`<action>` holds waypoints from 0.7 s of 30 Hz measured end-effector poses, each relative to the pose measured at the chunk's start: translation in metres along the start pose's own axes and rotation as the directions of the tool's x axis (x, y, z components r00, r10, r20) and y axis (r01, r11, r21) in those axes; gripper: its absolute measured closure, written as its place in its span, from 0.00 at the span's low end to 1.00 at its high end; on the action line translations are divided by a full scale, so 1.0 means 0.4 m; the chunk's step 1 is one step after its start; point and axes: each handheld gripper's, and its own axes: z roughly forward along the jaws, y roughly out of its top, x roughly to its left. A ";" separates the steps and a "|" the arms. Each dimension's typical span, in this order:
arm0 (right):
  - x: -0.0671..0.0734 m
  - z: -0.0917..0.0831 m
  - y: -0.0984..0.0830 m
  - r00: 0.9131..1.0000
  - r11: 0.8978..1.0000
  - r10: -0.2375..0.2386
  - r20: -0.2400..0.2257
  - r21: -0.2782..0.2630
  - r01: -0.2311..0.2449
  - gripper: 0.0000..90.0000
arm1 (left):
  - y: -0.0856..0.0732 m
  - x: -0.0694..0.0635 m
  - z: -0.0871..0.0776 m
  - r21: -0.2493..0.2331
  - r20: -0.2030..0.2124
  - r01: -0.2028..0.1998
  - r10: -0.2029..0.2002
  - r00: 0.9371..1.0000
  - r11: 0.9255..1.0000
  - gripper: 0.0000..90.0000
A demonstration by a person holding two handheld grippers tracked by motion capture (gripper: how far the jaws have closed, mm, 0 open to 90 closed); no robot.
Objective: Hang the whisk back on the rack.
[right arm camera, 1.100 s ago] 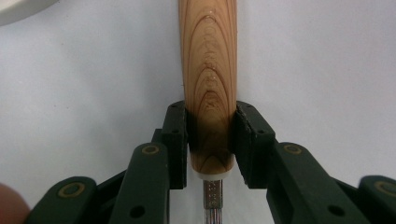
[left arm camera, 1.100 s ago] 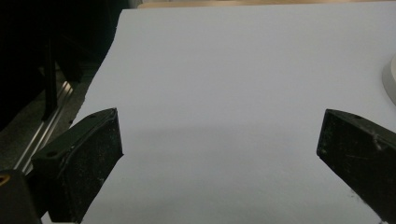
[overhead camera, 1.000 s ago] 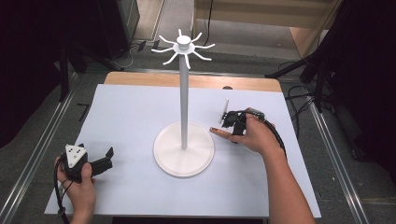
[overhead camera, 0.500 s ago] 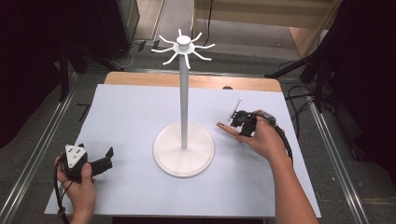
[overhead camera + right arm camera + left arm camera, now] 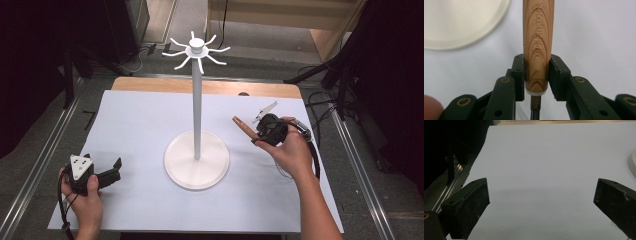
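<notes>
Your right gripper (image 5: 536, 75) has its jaws clamped on the wooden handle (image 5: 537, 45) of a small tool, pinching it near the end where a thin metal shank (image 5: 535, 107) leaves the wood, so the handle runs straight up the middle of the right gripper view. In the high view the same gripper (image 5: 257, 131) sits right of center, off the worktop, with the handle (image 5: 244, 127) pointing toward the middle of the frame and a pale metal blade (image 5: 265, 112) sticking out the far side toward the upper right. Gripping close to the shank likely keeps the tool from swinging and leaves most of the wood free beyond the jaws. The white stand (image 5: 197, 159) rises at center, its round base just left of the handle tip and its curved hooks (image 5: 196, 50) at the upper middle all bare; nothing hangs there, and there is no container on the worktop (image 5: 140, 125). The tool looks meant for one of those hooks, though what part would catch is too small to tell. Your left gripper (image 5: 111, 172) waits at lower left with jaws wide apart over bare white sheet (image 5: 549, 157), holding nothing, well away from the stand.
</notes>
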 end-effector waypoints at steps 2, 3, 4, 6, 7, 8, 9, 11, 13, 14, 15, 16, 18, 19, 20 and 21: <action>0.006 -0.016 -0.001 1.000 0.999 0.009 -0.003 -0.047 -0.009 0.78 | 0.000 0.000 0.000 0.001 -0.001 0.000 0.000 1.000 1.000 0.01; 0.009 -0.023 -0.001 1.000 0.997 0.012 -0.008 -0.076 -0.013 0.78 | 0.000 0.000 0.000 0.000 0.000 0.000 0.000 1.000 1.000 0.01; 0.012 -0.030 -0.001 1.000 0.995 0.015 -0.009 -0.095 -0.015 0.78 | 0.000 0.000 0.000 0.000 0.000 0.000 0.000 1.000 1.000 0.01; 0.015 -0.036 -0.001 1.000 0.993 0.009 -0.009 -0.114 -0.010 0.78 | 0.000 0.000 0.000 -0.001 0.001 0.000 0.000 1.000 1.000 0.01; 0.019 -0.044 0.000 1.000 0.991 0.004 -0.005 -0.130 -0.005 0.78 | 0.000 0.000 0.000 -0.001 0.001 0.001 -0.001 1.000 1.000 0.01; 0.028 -0.060 0.002 1.000 0.984 0.005 0.001 -0.180 -0.005 0.78 | 0.000 0.000 0.000 0.000 0.001 0.001 -0.001 1.000 1.000 0.01; 0.031 -0.065 0.002 1.000 0.980 0.009 0.000 -0.198 -0.009 0.78 | 0.000 0.000 0.000 0.000 0.000 0.001 -0.001 1.000 1.000 0.01; 0.036 -0.079 0.002 1.000 0.968 0.019 -0.005 -0.252 -0.020 0.78 | 0.000 0.000 0.000 0.000 0.000 0.000 0.000 1.000 1.000 0.01; 0.039 -0.086 0.002 1.000 0.962 0.023 -0.008 -0.271 -0.024 0.78 | 0.000 0.000 0.000 0.001 -0.001 0.000 0.000 1.000 1.000 0.01; 0.043 -0.100 0.001 0.999 0.946 0.031 -0.011 -0.322 -0.033 0.78 | 0.000 0.000 0.000 0.000 0.000 0.000 0.000 1.000 1.000 0.01; 0.043 -0.100 0.001 0.999 0.946 0.031 -0.011 -0.322 -0.033 0.78 | 0.000 0.000 0.000 0.001 -0.001 0.000 0.000 1.000 1.000 0.01; 0.046 -0.105 0.001 0.999 0.941 0.041 -0.015 -0.336 -0.044 0.78 | 0.000 -0.001 0.000 0.000 0.000 0.000 0.000 1.000 1.000 0.01; 0.050 -0.116 -0.002 0.999 0.925 0.045 -0.020 -0.378 -0.049 0.78 | 0.000 -0.001 0.000 -0.001 0.000 0.000 0.000 1.000 1.000 0.01; 0.054 -0.127 -0.005 0.998 0.906 0.051 -0.025 -0.419 -0.057 0.78 | 0.000 -0.001 0.000 0.000 0.001 0.000 0.000 1.000 1.000 0.01; 0.055 -0.130 -0.006 0.998 0.898 0.052 -0.032 -0.435 -0.061 0.78 | 0.000 -0.001 0.000 0.000 0.001 -0.001 0.001 1.000 1.000 0.01; 0.055 -0.130 -0.006 0.998 0.898 0.052 -0.032 -0.435 -0.061 0.78 | 0.000 0.000 0.000 0.000 0.001 -0.003 0.003 1.000 1.000 0.01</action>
